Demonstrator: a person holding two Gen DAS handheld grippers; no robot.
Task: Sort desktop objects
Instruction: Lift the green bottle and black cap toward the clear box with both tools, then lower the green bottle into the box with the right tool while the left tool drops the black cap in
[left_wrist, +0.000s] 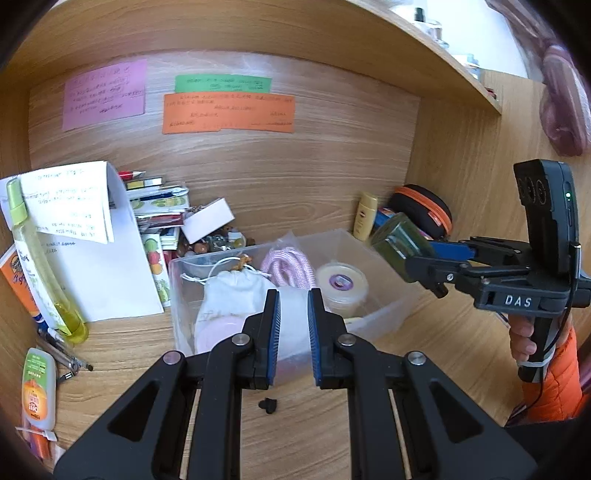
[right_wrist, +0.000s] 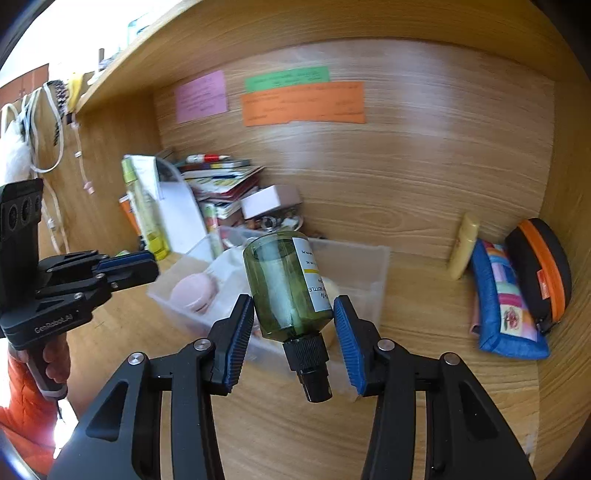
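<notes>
- The green bottle (right_wrist: 290, 284) sits in your right gripper (right_wrist: 293, 332), jaws partly closed on its sides, cap pointing back at you, held above the clear bin (right_wrist: 373, 269).
- Your left gripper (left_wrist: 293, 328) is closed down to a narrow gap and carries nothing.
- You look mid-carry; next, choose the bottle's place, perhaps by the yellow tube (right_wrist: 463, 251), and lower it upright before releasing.
- Readable: "BOTTLE" on its label; "DAS" and "GenRobot.AI" on the grippers.
</notes>
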